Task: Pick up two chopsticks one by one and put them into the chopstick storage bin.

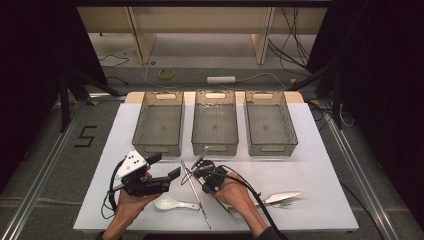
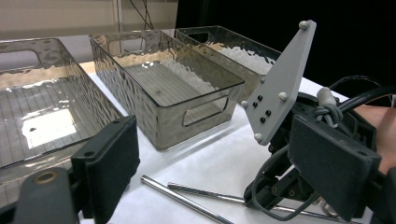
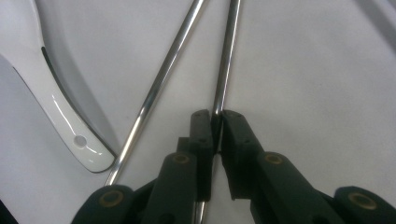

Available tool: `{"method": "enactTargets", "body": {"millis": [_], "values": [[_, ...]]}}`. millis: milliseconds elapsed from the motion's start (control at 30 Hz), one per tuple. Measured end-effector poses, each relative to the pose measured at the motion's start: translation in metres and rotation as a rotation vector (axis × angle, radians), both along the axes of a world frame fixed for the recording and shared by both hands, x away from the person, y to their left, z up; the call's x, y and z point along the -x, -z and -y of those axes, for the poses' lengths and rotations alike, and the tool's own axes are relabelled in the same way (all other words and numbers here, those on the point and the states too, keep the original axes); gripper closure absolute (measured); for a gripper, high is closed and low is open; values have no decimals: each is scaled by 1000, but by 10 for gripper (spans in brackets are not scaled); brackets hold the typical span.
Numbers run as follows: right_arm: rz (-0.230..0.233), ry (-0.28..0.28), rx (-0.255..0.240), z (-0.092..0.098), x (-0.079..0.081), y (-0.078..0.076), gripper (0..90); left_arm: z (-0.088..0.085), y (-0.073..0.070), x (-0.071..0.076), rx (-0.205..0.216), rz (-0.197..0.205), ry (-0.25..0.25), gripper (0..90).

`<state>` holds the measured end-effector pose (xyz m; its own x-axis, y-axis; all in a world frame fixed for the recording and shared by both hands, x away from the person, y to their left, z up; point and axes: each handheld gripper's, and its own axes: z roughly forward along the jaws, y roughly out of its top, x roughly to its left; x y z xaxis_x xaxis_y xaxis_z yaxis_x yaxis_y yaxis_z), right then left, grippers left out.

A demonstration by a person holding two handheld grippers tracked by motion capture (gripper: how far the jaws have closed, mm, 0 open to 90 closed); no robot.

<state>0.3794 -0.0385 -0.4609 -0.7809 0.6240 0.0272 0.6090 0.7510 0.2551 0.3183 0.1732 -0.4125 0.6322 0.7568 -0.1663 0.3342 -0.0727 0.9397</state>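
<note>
Black jaws of the right gripper [image 3: 218,122] pinch one steel chopstick [image 3: 225,60], its lower end hidden; the left gripper [image 2: 224,158], at nine o'clock, gapes empty over open tabletop [image 1: 320,165].

A white worktop [image 1: 320,165] stands on a grey floor [image 1: 45,150]. Black curtains [image 1: 30,55] hang at nine and three o'clock. At twelve o'clock, pale wooden furniture legs [image 1: 142,37] rise beside loose cables [image 1: 295,42], a yellow tape roll [image 1: 166,73] and a white power strip [image 1: 221,79]. A black "5" [image 1: 85,136] marks the floor.
</note>
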Motion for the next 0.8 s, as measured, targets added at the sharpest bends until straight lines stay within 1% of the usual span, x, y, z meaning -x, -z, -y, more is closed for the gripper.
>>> {"method": "enactTargets", "body": {"millis": [100, 200, 233, 367, 400, 467, 500, 567, 600, 633, 733, 800], "values": [[-5, 0, -4, 1, -1, 0, 837, 0, -1, 0, -2, 3, 0, 158], [6, 2, -10, 2, 0, 0, 846, -1, -1, 0, -2, 3, -2, 158], [9, 18, -17, 1, 1, 0, 851, -1, -1, 0, -3, 5, -1, 158], [3, 16, -35, 4, 0, 1, 863, -2, -1, -1, 3, 5, -5, 158], [5, 6, -30, 4, -1, 0, 863, -2, -1, -1, 3, 6, -6, 158], [6, 15, -34, 4, 0, 0, 863, -3, -1, -1, 4, 3, -7, 158], [9, 24, -40, 3, -1, 0, 864, -3, -1, -1, 7, 4, -7, 158], [17, 26, -38, 3, -1, 0, 864, -3, -1, -1, 4, 6, -7, 158], [29, 26, -39, 3, -1, -1, 864, -3, -1, -1, 5, 5, -7, 158], [28, 24, -41, 3, -2, -2, 864, -3, -1, -1, 5, 5, -7, 158], [41, 24, -65, 5, -2, -8, 864, -3, -1, -1, 5, 6, -7, 158], [43, 21, -97, 6, -2, -12, 864, -3, -1, -1, 7, 6, -9, 158]]}}
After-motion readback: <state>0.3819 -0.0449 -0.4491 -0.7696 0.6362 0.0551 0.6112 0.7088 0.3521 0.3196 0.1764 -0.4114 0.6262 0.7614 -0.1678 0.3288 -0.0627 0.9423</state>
